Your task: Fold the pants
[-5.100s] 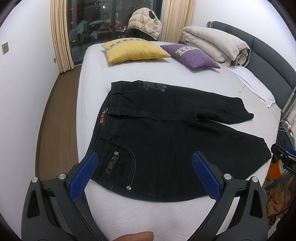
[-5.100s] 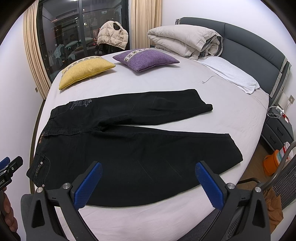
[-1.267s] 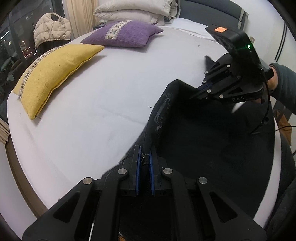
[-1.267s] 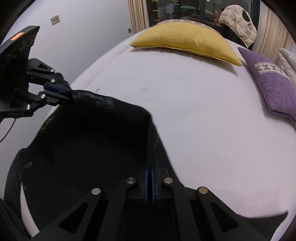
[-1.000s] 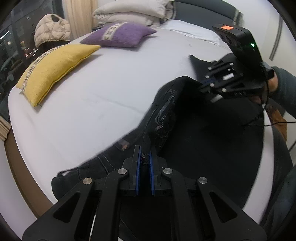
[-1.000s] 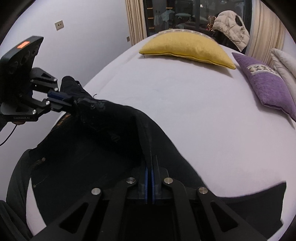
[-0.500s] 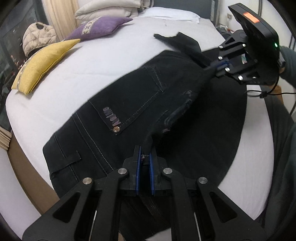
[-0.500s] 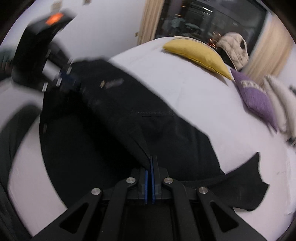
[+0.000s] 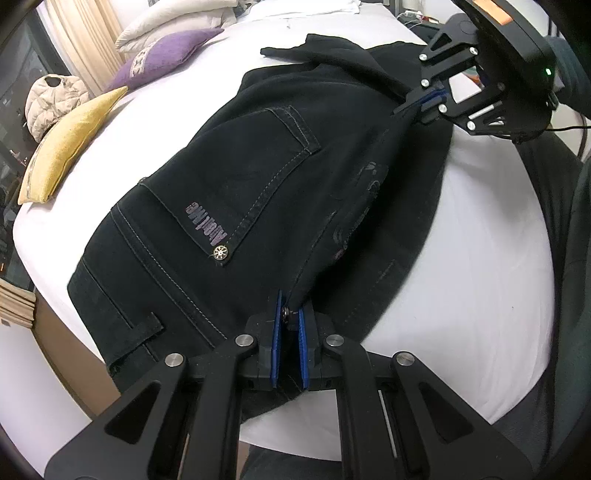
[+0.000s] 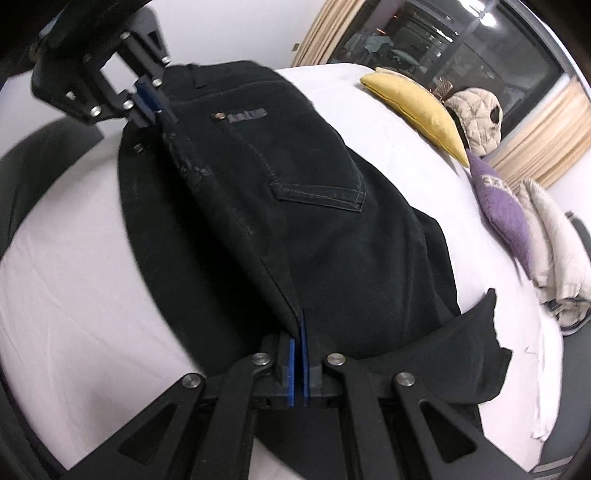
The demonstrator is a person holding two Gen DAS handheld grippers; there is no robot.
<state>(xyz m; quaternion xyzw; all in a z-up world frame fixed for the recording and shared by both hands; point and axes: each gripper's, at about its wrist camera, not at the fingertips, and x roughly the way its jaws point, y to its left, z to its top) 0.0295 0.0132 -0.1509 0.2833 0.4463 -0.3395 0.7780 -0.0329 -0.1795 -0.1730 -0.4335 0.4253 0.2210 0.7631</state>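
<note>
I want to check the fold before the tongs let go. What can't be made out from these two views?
- Lower leg layer: under the folded-over top half of the pants in both views, so edge alignment is unknown.
- Leg hems: one end shows in the right wrist view; the other is covered.
- Near pants edge: hidden behind the left tongs and right tongs.
- Pocket lettering: blurred, right wrist view.

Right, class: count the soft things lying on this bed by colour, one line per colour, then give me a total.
Black: 1, the pants
Yellow: 1, a cushion
Purple: 1, a cushion
Beige: 2, a puffer jacket and a rolled duvet
Total: 5
</note>
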